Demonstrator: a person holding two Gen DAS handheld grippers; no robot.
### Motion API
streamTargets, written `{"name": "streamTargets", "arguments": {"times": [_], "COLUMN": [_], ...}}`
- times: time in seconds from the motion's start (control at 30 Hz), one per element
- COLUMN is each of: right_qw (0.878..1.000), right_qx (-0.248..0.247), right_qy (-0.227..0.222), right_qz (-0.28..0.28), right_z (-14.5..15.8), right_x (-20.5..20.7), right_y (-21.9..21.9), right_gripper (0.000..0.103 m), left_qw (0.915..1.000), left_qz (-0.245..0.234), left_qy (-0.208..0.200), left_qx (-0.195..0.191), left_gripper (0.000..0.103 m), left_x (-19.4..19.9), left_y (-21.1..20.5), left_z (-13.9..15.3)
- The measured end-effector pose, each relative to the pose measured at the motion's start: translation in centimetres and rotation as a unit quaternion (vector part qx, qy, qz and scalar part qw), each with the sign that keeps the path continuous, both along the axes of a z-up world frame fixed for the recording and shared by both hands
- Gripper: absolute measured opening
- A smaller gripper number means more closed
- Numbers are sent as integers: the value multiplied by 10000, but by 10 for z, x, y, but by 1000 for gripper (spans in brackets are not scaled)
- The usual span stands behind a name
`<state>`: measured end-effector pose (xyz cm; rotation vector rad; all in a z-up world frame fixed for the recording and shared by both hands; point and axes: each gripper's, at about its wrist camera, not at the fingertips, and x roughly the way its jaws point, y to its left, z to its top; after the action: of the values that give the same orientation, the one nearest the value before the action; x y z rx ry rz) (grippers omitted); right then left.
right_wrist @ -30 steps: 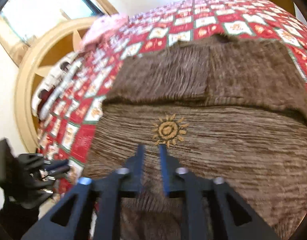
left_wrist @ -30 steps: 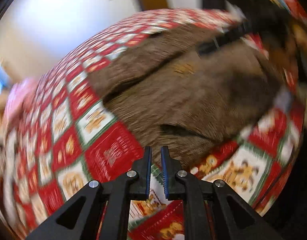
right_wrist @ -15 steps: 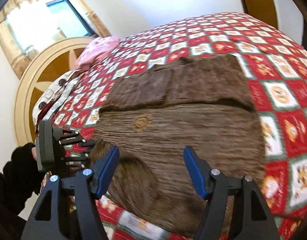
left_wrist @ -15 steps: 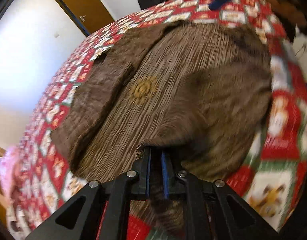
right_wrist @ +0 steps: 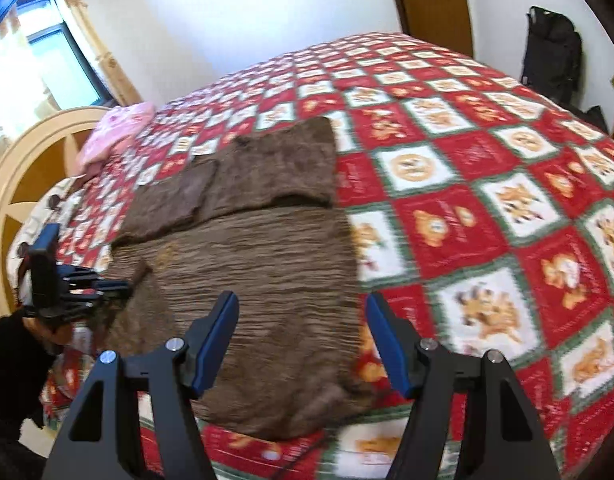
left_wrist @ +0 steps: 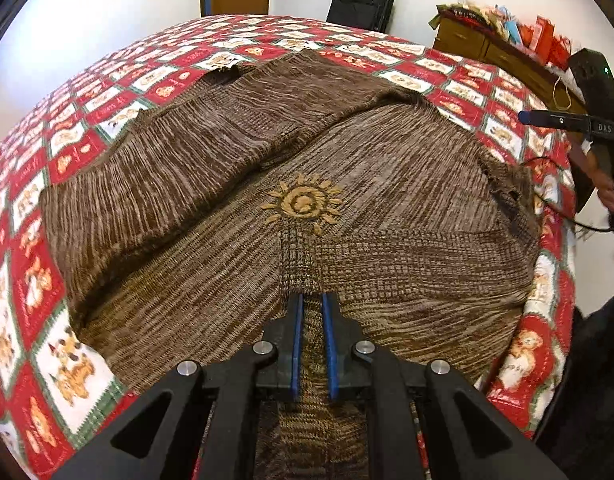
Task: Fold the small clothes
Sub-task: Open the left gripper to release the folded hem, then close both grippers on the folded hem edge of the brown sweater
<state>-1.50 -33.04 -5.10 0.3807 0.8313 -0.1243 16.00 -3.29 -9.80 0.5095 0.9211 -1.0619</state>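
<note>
Left tool (left_wrist: 311,344): pressed together, pinching the near edge of the brown knitted sweater (left_wrist: 387,184), a strip of knit running up between its blue pads
Right tool (right_wrist: 303,344): spread, its jaws have just been opening, nothing between them; it hangs above the sweater's near right corner with the pads clear of the cloth
Sweater: flat on the bed (right_wrist: 507,200) over the red and white bear-patterned quilt (left_wrist: 67,360), directly ahead of both tools; a sun motif (left_wrist: 305,204) sits just beyond the left tool's tips, one sleeve (left_wrist: 155,168) already folded across the body ahead and to the left
Risk, one-sided pull: only the left tool has a hold, so lifting now would likely drag the hem askew and bunch the knit towards that tool
Risk, folded sleeve: a tug on the hem could slide the sleeve off the body and undo that fold
Risk, thin bite: the left tool seems to hold only a narrow strip of loose knit; the stretchy fabric may slip out or stretch under load
Risk, right tool's grab: closing too deep could catch the quilt along with the corner
Risk, cable: a dark cable (left_wrist: 563,216) trails by the far right edge and might snag
</note>
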Motion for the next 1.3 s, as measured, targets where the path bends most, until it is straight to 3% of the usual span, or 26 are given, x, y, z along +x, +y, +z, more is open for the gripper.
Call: {"name": "streamTargets", "arguments": {"times": [0.17, 0.23, 0.27, 0.3, 0.33, 0.43, 0.63, 0.7, 0.8, 0.87, 0.97, 1.0, 1.03, 1.1, 1.17, 1.3], "right_qw": [9998, 9999, 9999, 9998, 9997, 9989, 9890, 9847, 9760, 9666, 9622, 9619, 9613, 9548, 9517, 9719], "right_qx": [-158, -116, -114, -137, -169, -328, -1010, -1172, -1325, -1491, -1648, -1604, -1530, -1645, -1762, -1419], "right_qy": [71, 42, 39, 47, 67, 217, 651, 746, 969, 1211, 1193, 1226, 1269, 1378, 1421, 1030], "right_qz": [49, 52, 66, 98, 137, 258, 868, 1052, 1430, 1698, 1813, 1843, 1908, 2057, 2074, 1570], "right_z": [-5, -6, -7, -7, -7, -10, -23, -29, -43, -55, -57, -57, -57, -55, -53, -37], "right_x": [-7, -5, -5, -3, -2, 2, 20, 27, 40, 47, 47, 46, 44, 36, 31, 26], "right_y": [-2, -2, -2, -2, -1, 3, 21, 27, 38, 45, 50, 49, 50, 54, 56, 43], "right_gripper": [69, 69, 69, 69, 69, 69, 69, 65, 51, 41, 41, 39, 30, 20, 10, 7], "left_qw": [9998, 9997, 9997, 9997, 9996, 9991, 9989, 9994, 9997, 9995, 9990, 9990, 9990, 9987, 9983, 9967], "left_qz": [-13, -13, 0, 16, 23, 149, 452, 337, 200, 296, 402, 414, 437, 452, 465, 649], "left_qy": [-188, -202, -194, -211, -275, -394, 105, 98, -92, 39, 100, 68, 66, 169, 228, 294], "left_qx": [-94, -166, -163, -148, -111, -44, -18, -74, -61, -132, -142, -120, -113, -176, -264, -390], "left_gripper": [14, 29, 47, 57, 58, 58, 58, 58, 58, 58, 57, 55, 52, 31, 20, 14], "left_x": [-2, -1, -1, -1, -2, 1, 14, 7, -3, 0, 1, 0, -2, -5, -9, -9], "left_y": [2, 2, 3, 1, 0, -1, 3, 1, -3, -3, -3, -4, -5, -5, -4, 0], "left_z": [9, 11, 10, 9, 7, 5, -8, -9, -11, -12, -11, -11, -11, -9, -8, -7]}}
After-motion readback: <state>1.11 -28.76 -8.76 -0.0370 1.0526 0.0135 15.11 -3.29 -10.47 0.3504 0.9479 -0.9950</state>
